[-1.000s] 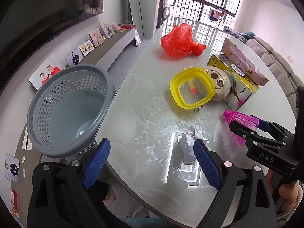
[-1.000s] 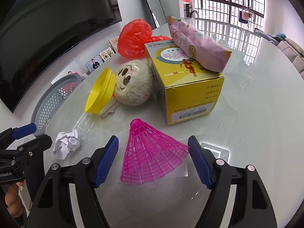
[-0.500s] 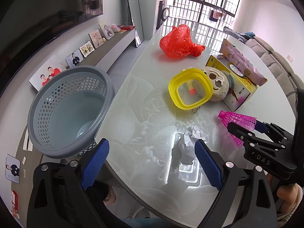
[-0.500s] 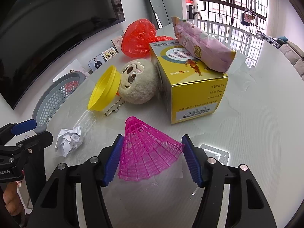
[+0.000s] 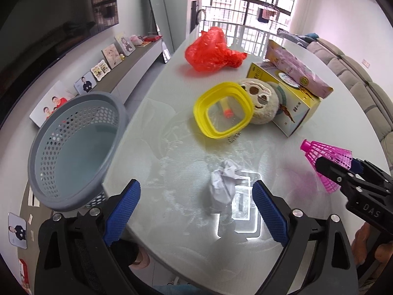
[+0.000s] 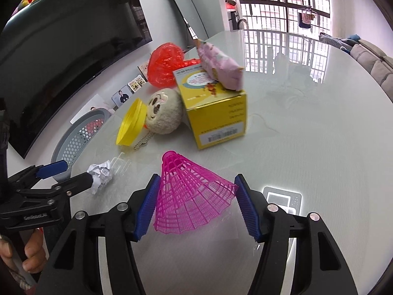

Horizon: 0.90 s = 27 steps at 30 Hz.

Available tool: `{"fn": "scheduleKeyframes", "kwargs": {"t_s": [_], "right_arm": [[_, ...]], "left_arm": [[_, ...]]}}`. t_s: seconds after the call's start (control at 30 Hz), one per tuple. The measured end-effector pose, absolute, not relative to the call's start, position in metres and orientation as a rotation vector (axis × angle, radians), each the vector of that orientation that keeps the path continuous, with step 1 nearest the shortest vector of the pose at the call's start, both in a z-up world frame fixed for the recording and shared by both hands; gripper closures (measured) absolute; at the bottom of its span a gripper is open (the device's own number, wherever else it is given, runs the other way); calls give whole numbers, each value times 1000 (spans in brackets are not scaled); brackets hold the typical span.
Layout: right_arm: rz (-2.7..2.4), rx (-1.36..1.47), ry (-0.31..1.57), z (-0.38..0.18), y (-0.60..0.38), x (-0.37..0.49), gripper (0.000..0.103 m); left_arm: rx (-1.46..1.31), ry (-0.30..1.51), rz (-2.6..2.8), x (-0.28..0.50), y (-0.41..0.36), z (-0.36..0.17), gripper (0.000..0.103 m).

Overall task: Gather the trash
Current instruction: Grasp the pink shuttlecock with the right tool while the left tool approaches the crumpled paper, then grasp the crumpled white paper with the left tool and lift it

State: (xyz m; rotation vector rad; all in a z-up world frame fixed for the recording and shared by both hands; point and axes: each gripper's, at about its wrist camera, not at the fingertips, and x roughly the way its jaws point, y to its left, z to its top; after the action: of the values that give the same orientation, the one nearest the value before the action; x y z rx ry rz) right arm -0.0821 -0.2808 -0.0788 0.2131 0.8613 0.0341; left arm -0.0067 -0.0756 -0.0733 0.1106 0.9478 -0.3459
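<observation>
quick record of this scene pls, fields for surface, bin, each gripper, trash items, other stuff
surface: glossy white table
bin: grey perforated basket, beside the table's edge, below its top
left gripper: open, crumpled paper ball between its fingers, not pinched
right gripper: shut on pink shuttlecock, which looks raised off the table
other trash: red plastic bag
other things: yellow box with pink packet on top, plush ball, yellow lid

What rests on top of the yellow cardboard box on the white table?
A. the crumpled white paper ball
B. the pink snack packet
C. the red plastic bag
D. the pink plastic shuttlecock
B: the pink snack packet lies across the top of the yellow cardboard box, seen in both wrist views.
</observation>
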Motion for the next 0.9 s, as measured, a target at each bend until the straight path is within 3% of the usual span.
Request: {"fn": "scheduleKeyframes", "kwargs": {"t_s": [0.2, 0.5, 0.57, 0.6, 0.9], "right_arm": [[16, 253, 844, -76, -299, -102, 43], [42, 272, 852, -78, -300, -104, 43], [44, 275, 851, -78, -300, -105, 43], [45, 276, 851, -78, -300, -104, 43], [90, 248, 863, -73, -274, -98, 43]], "left_arm": [[152, 982, -356, 4, -96, -95, 12], [168, 987, -376, 6, -105, -97, 54], [173, 984, -377, 3, -106, -95, 72], [171, 986, -382, 3, -105, -95, 76], [137, 949, -377, -6, -84, -79, 79]]}}
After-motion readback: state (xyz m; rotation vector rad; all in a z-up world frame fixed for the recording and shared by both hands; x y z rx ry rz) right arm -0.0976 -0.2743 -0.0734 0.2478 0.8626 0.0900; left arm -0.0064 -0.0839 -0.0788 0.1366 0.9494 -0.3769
